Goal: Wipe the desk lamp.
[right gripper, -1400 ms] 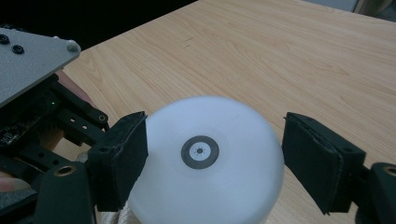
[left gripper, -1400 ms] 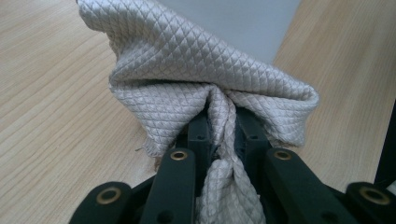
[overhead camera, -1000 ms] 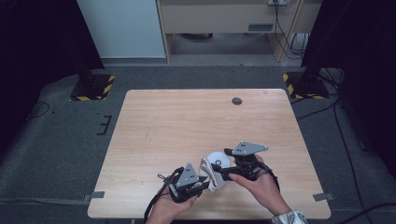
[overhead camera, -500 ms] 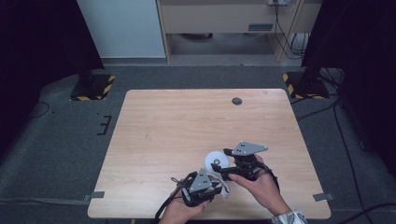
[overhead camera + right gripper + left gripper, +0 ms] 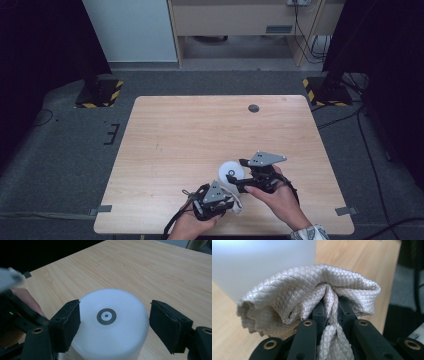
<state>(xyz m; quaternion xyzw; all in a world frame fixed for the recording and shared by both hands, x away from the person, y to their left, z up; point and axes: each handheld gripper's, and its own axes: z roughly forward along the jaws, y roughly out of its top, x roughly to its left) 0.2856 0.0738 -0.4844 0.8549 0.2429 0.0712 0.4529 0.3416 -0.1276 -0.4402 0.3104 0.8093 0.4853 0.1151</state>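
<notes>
A white cylinder (image 5: 231, 170) with a small grey ring on its top face stands near the table's front edge. My right gripper (image 5: 237, 181) reaches in from the right. Its pads (image 5: 67, 322) sit against the two sides of the cylinder (image 5: 110, 340), and it is shut on it. My left gripper (image 5: 231, 201) is just in front of the cylinder, shut on a bunched beige quilted cloth (image 5: 238, 206). In the left gripper view the cloth (image 5: 312, 295) bulges over the jaw tips of the left gripper (image 5: 329, 305), close to the cylinder's white wall (image 5: 262, 265).
The wooden table (image 5: 200, 135) has a small dark round cap (image 5: 253, 108) near its far edge. Grey floor surrounds it, with black stands with yellow-black striped bases (image 5: 102, 95) at the far corners. A cabinet (image 5: 240, 20) stands behind.
My left gripper with the cloth has shifted a little to the right, closer to the cylinder. The right gripper and the cylinder have stayed in place.
</notes>
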